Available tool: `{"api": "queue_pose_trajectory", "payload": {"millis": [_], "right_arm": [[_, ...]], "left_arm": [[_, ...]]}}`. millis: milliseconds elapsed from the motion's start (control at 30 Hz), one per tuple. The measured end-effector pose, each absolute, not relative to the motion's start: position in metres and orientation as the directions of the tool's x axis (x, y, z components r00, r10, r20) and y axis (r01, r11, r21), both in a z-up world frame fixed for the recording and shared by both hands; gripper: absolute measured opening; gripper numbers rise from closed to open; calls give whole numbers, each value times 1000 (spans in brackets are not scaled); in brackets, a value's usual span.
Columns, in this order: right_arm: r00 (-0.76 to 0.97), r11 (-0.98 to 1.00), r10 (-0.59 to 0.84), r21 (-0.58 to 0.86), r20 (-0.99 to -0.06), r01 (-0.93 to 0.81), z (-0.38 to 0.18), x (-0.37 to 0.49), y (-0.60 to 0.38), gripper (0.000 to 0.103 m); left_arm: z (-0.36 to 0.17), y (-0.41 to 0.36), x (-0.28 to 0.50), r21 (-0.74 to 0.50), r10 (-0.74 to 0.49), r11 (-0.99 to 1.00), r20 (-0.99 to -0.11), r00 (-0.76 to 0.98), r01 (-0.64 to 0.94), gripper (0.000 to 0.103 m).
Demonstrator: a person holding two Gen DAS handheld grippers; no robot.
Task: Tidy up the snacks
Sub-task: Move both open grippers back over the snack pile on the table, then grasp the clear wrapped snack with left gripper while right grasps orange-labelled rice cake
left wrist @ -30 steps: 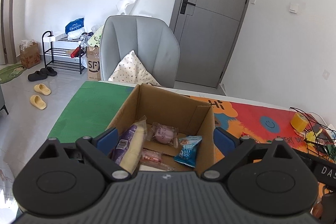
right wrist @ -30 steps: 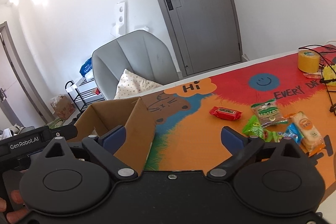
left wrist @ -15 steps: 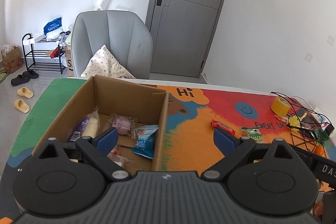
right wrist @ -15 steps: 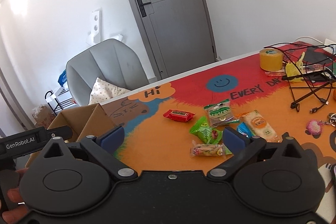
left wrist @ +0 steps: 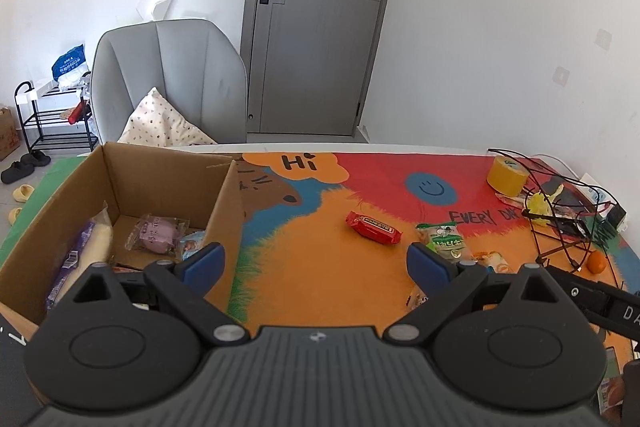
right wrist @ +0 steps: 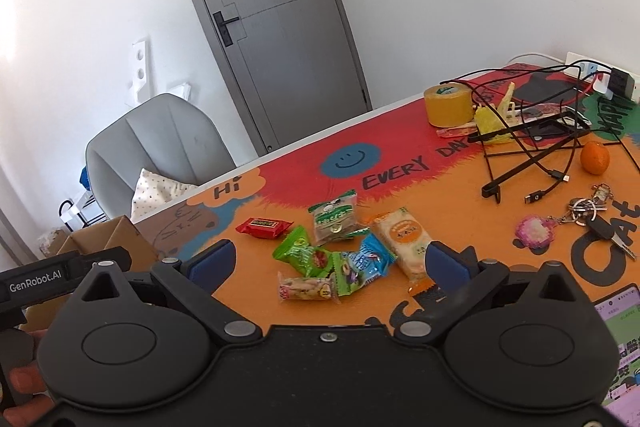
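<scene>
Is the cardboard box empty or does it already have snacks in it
Not empty. The open cardboard box holds several snacks, including a pink packet and a long purple-and-cream packet.

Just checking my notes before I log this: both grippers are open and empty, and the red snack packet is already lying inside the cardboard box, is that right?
Not quite: the red snack packet lies on the mat, outside the cardboard box, as the left wrist view shows. Both the left gripper and right gripper are open and empty.

A table under a bright cartoon mat (right wrist: 400,195) carries everything. Left of the jaws stands an open cardboard box (left wrist: 224,203). Ahead lie a red snack bar (right wrist: 263,228) and a loose cluster of snack packets (right wrist: 340,247); far right, a tape roll (right wrist: 448,105), cables (right wrist: 532,163), a tangerine (right wrist: 595,157) and keys (right wrist: 584,215).
</scene>
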State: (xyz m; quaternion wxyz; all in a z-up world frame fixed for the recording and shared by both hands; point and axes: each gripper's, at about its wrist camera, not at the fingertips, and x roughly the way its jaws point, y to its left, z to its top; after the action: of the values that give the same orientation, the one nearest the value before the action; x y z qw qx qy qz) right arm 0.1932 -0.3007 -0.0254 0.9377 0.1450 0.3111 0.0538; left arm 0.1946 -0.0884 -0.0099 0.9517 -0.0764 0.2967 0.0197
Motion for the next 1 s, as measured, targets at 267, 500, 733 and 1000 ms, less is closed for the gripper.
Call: {"api": "queue_pose_trajectory", "payload": {"millis": [267,500,733,1000], "right_arm": [[807,950,185,312,-560,-1,-38,198,-324,103],[788,944,207,331,-580,-3,-58,211,-340,88],[771,937,210,348,-601,16,-74,225,-353,73],[755,938,216,346,-619,15,-90,240,-360,59]], "left_arm": [[-19,-116,208,-110,-7,992,-579,816,-69,96],[-33,-137,220,-107,-17,993,-601,799,-59,94],[-49,-153,234,-100,-11,993,-629,777,-66,94],[-68,-170,252,-87,0,993,-657,754,-75,94]]}}
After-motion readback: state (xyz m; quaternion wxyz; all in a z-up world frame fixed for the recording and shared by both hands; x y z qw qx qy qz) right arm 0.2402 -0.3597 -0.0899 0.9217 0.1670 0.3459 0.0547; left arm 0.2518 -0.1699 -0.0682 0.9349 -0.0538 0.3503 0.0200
